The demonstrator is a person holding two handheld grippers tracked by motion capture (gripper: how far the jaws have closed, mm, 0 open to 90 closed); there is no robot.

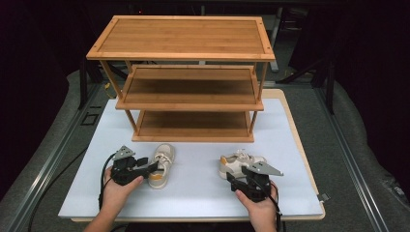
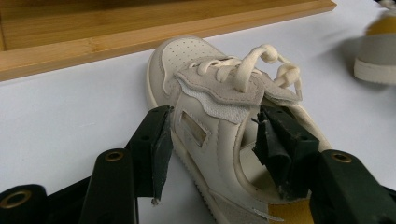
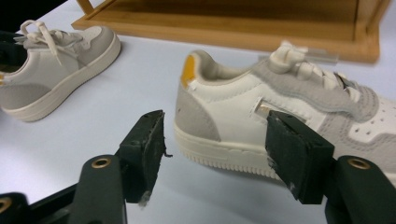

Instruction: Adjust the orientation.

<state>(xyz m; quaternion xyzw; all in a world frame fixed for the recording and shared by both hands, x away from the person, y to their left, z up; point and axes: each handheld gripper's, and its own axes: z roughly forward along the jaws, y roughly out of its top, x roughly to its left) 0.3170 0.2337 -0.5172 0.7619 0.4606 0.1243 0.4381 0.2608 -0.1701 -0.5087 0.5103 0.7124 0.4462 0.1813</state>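
White tabletop, unbranded shoes: left gripper wide astride left shoe, right gripper wide near right shoe.

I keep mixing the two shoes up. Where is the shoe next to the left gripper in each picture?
High view: the left shoe lies left of the middle, in front of the wooden rack, at the left gripper.
Left gripper view: it sits at centre, straddled by the open jaws.
Right gripper view: it is at the top left, side-on.
Shared landmark: the rack's bottom shelf runs behind the shoe in all three.
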